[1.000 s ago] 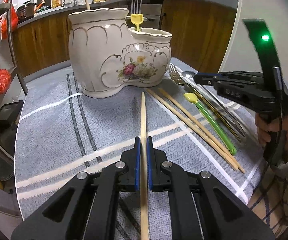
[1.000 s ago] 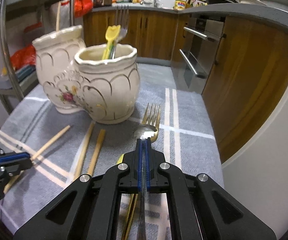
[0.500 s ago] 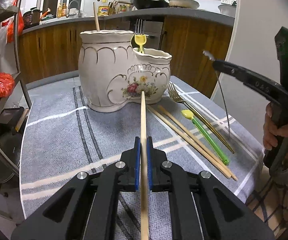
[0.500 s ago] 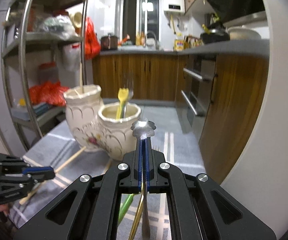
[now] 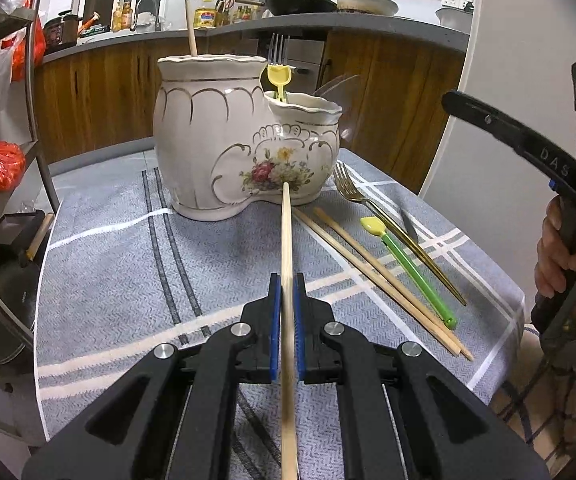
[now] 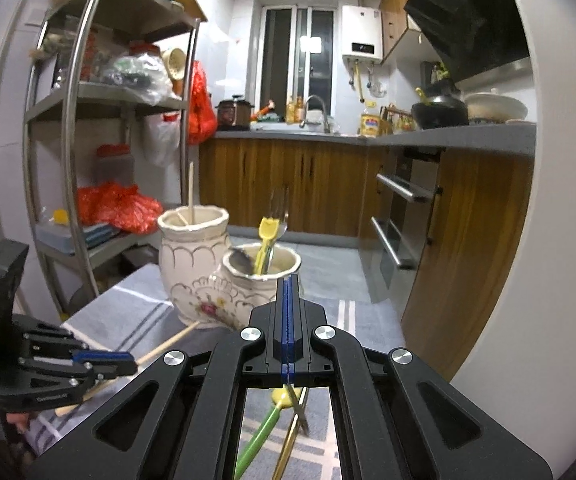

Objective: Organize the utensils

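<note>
A single chopstick [image 5: 286,264] is clamped between the blue pads of the left gripper [image 5: 286,312]; it runs up the centre of the left wrist frame, its far tip against the flowered front of the ceramic holder [image 5: 224,140] as seen from here, though contact cannot be told. In the right wrist frame the right gripper [image 6: 286,320] is seen with its pads pressed together on a thin spoon handle [image 6: 297,408], which is seen below them at lower centre; the spoon bowl [image 6: 242,258] is seen at the rim of the holder's lower compartment, beside a yellow-headed utensil [image 6: 266,240] and a fork [image 6: 278,208]. One chopstick [image 6: 190,188] stands in the taller compartment.

On the cloth-covered bench [image 5: 108,264], right of centre, a pair of chopsticks [image 5: 379,280], a green-handled utensil [image 5: 407,268] and a gold fork [image 5: 387,224] are laid side by side, slanting toward the lower right. The bench's curved edge is seen at the left and lower right of the left wrist frame; bare cloth lies left of the held chopstick.
</note>
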The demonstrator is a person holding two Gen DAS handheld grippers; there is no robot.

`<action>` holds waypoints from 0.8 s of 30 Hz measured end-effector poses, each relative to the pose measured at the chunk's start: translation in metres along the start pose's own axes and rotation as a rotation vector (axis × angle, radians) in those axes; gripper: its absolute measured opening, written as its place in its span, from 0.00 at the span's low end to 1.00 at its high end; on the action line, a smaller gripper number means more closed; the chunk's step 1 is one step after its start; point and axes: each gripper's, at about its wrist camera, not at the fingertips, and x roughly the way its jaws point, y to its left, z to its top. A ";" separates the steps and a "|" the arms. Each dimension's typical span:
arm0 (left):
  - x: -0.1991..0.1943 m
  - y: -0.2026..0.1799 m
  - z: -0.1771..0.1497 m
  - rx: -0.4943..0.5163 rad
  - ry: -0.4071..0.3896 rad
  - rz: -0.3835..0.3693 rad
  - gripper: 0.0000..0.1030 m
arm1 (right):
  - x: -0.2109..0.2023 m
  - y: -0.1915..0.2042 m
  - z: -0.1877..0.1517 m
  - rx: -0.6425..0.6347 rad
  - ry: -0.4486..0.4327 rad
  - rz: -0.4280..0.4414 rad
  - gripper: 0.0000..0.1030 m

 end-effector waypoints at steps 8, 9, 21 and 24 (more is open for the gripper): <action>0.000 0.002 0.000 -0.010 -0.001 -0.001 0.06 | 0.031 0.011 -0.013 -0.059 0.162 0.071 0.01; -0.001 0.004 0.000 -0.018 -0.010 -0.004 0.06 | 0.036 0.014 -0.015 -0.079 0.190 0.088 0.01; -0.016 0.020 0.002 -0.055 -0.039 -0.018 0.06 | 0.050 0.052 -0.037 -0.342 0.358 0.172 0.24; -0.017 0.019 0.001 -0.048 -0.039 -0.027 0.06 | 0.051 0.059 -0.041 -0.386 0.385 0.191 0.24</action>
